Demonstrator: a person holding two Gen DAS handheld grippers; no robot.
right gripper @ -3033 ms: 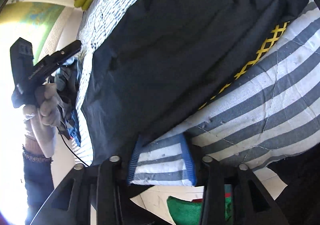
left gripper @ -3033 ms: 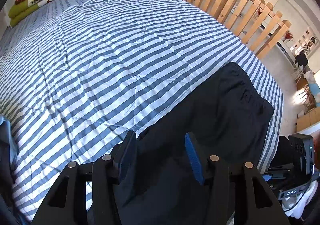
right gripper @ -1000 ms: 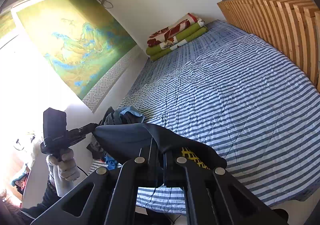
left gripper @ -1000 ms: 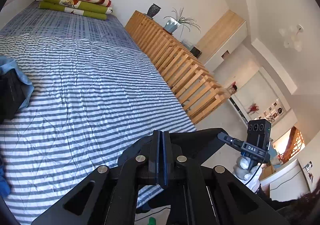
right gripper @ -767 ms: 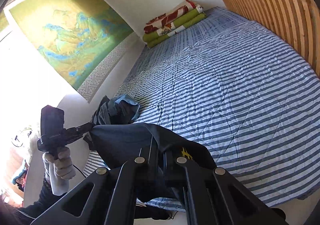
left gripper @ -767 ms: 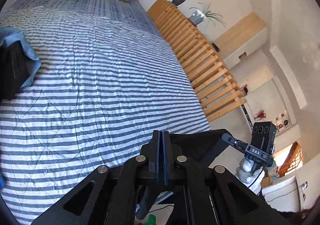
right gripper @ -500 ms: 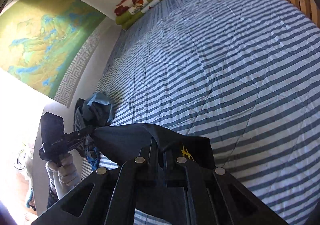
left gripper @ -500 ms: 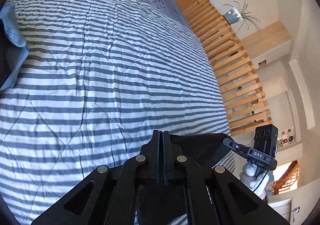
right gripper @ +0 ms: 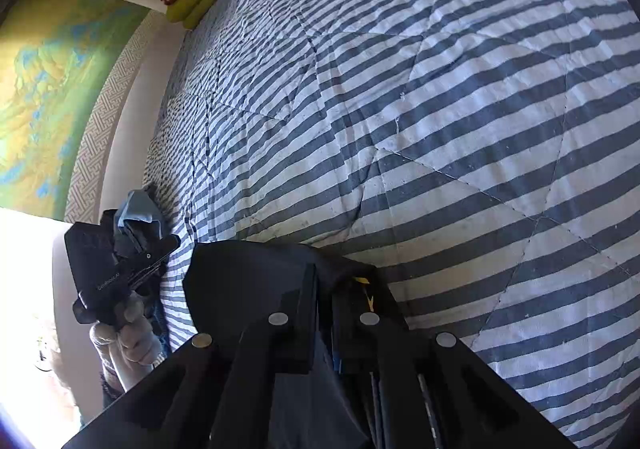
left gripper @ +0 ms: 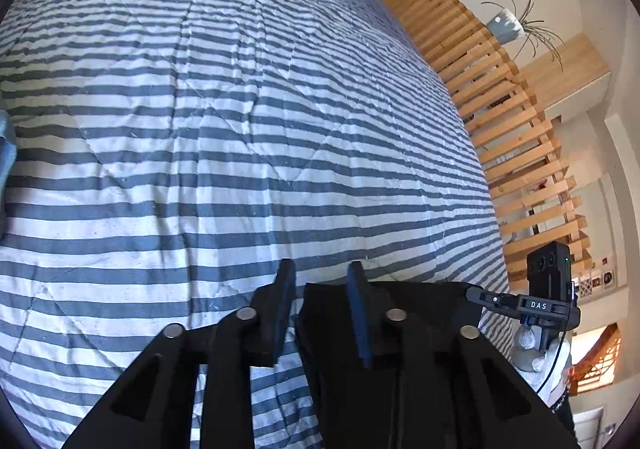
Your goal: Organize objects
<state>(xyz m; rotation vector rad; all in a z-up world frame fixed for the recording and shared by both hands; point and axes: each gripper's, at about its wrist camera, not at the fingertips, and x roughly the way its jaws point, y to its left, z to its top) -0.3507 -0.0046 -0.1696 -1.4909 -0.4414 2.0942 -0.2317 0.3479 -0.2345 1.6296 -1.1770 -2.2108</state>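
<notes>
Over the bed (left gripper: pixel 240 121), in the left wrist view, the left hand-held gripper (left gripper: pixel 320 289) has just parted: half a second ago its pads were pressed flat together on the dark garment (left gripper: pixel 420 313), and now they stand a clear gap apart with striped bedcover showing between them. The cloth's edge lies at the inner face of the right-hand pad, no longer pinched. Off to the right the right hand-held gripper (left gripper: pixel 476 295) reaches to the garment's far corner. The camera has also come lower, the stripes filling more of the frame.

From the right wrist view, the right hand-held gripper (right gripper: pixel 324 281) has its pads nearly together, dark fabric with a yellow mark bunched at and between them, so I judge it still clamped on the garment (right gripper: pixel 248 281). The cloth spreads left from it and appears to be settling on the bed (right gripper: pixel 460 109) near its foot edge. The left hand-held gripper (right gripper: pixel 170 243) sits apart from the garment's left corner, before a heap of other clothes (right gripper: pixel 136 209).

I read this as the lay-down: one corner freed, the other likely next, then smoothing or folding.
</notes>
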